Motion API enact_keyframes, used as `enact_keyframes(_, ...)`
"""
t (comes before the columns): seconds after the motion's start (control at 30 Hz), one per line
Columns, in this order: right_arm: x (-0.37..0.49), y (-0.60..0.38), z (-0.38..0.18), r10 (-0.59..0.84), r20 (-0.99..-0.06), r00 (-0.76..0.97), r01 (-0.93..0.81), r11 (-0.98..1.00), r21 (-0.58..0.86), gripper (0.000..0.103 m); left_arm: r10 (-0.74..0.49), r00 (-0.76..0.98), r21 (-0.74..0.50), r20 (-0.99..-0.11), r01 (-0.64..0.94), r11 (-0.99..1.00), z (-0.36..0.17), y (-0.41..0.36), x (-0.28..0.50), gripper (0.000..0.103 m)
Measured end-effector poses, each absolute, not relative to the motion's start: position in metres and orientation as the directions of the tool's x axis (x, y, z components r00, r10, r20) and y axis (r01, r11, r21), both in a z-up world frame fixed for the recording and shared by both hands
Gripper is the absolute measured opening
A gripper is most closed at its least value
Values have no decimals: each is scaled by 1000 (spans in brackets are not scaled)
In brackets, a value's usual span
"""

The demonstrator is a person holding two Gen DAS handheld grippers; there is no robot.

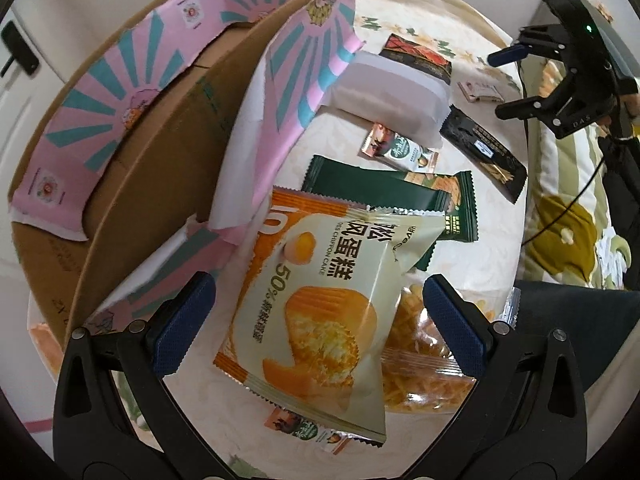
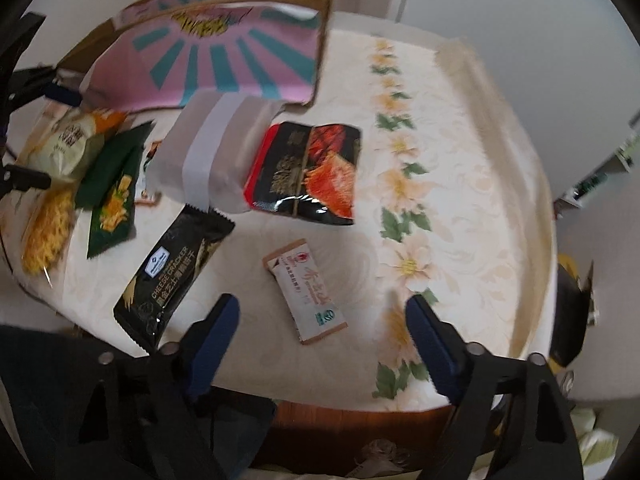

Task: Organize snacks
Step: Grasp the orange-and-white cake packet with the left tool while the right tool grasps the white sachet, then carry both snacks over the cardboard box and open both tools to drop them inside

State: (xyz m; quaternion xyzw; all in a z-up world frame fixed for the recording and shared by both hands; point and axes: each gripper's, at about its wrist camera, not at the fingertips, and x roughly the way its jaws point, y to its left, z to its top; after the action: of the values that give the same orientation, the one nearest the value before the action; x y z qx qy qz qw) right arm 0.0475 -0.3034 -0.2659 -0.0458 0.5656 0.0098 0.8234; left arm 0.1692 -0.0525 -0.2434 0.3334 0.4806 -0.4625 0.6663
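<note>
My left gripper (image 1: 320,320) is open, its jaws either side of a chiffon cake packet (image 1: 316,312) lying on the table; the packet is not gripped. Under it lies a clear bag of yellow strips (image 1: 424,360) and beyond it a green cracker packet (image 1: 384,196). My right gripper (image 2: 324,344) is open and empty above the table's near edge, a small white sachet (image 2: 306,290) just ahead of it. A black cheese cracker packet (image 2: 172,268), a red-black packet (image 2: 308,168) and a white wrapped block (image 2: 208,152) lie further in. The cardboard box (image 1: 120,184) with pink flaps stands at the left.
The round table (image 2: 460,200) has a cream floral cloth. A small snack bar (image 1: 396,148) lies by the white block. The other gripper (image 1: 560,80) shows at the upper right in the left wrist view. A floral cushion (image 1: 568,216) sits beyond the table's edge.
</note>
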Motion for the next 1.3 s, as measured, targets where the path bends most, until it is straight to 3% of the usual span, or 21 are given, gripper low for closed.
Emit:
enact_keyframes(0.13,53,-303,-271,14,-940,340,-124,992,-29,69,-284,72,-34,-956,935,353,-250,-53,174,100)
enact_keyframes(0.23,56,-301,-273,39,-946,323,-155,988,-12,62,-282,36,-75,-959,924,376,-254,-52,182,93)
enact_keyframes(0.3,58,-300,-275,52,-948,315,-173,985,-3,60,-288,13,-104,-957,917,385,-254,-50,187,83)
enact_keyframes(0.47,63,-299,-276,78,-952,296,-203,979,17,51,-285,-7,-121,-958,915,384,-254,-48,191,76)
enact_keyframes(0.63,75,-304,-279,88,-951,295,-230,973,19,26,-282,0,-110,-959,921,375,-252,-49,188,70)
enact_keyframes(0.7,77,-304,-278,91,-952,293,-242,970,18,21,-283,1,-109,-959,921,373,-251,-52,187,66)
enact_keyframes(1.3,77,-300,-255,115,-923,366,-216,976,36,20,-320,63,-81,-945,905,418,-209,-44,168,64)
